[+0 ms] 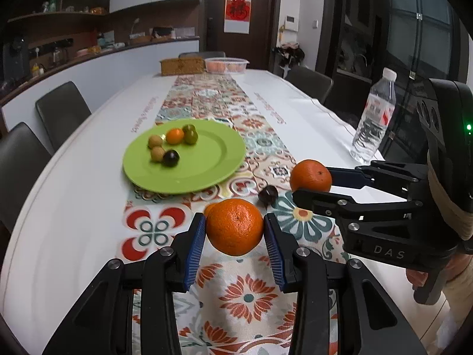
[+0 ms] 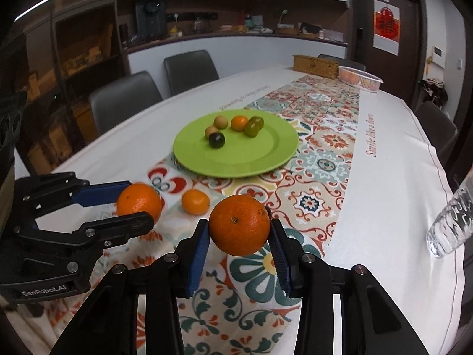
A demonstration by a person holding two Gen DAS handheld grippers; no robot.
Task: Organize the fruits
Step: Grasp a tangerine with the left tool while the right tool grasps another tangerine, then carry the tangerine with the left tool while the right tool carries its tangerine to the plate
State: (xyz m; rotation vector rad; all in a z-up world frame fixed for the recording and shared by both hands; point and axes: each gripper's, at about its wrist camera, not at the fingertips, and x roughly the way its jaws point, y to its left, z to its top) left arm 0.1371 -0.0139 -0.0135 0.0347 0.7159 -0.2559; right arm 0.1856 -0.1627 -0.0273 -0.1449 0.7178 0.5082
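My left gripper [image 1: 234, 227] is shut on an orange [image 1: 235, 224], held above the patterned runner; it also shows in the right wrist view [image 2: 139, 201]. My right gripper [image 2: 240, 230] is shut on a second orange [image 2: 240, 228], seen at the right in the left wrist view [image 1: 311, 175]. A green plate [image 1: 207, 159] ahead holds several small fruits: brown, green, one orange, one dark [image 1: 171, 158]. A small orange [image 2: 195, 201] lies on the runner between the grippers. A dark fruit [image 1: 267, 195] lies on the runner near the right gripper.
A water bottle [image 1: 374, 118] stands at the table's right edge. A wicker box [image 1: 181, 65] and a clear tub of oranges [image 1: 227, 64] sit at the far end. Grey chairs [image 1: 62, 112] line both sides of the table.
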